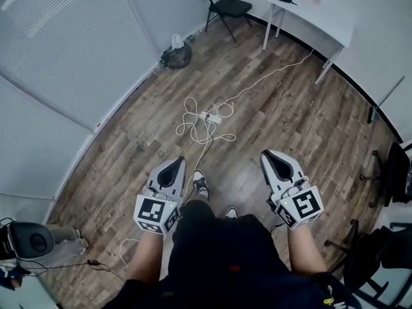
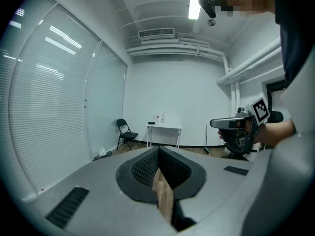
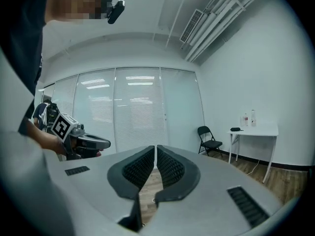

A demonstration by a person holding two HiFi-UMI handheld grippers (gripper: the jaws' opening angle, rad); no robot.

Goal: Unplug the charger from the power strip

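A white power strip (image 1: 210, 116) lies on the wood floor amid a loose tangle of white cables (image 1: 193, 124); from this height I cannot make out the charger on it. One white cable runs off toward the table. Both grippers are held at waist height, well short of the strip. My left gripper (image 1: 175, 165) is shut and empty, its jaws (image 2: 158, 152) meeting at the tips. My right gripper (image 1: 270, 158) is also shut with nothing in it (image 3: 156, 149). Each gripper shows in the other's view: the right gripper (image 2: 231, 123), the left gripper (image 3: 93, 142).
A black folding chair (image 1: 225, 5) and a white table (image 1: 315, 15) stand at the far wall. A dark bag (image 1: 176, 55) sits by the glass wall with blinds. An office chair (image 1: 394, 172) is at the right, a round appliance (image 1: 29, 240) at the lower left.
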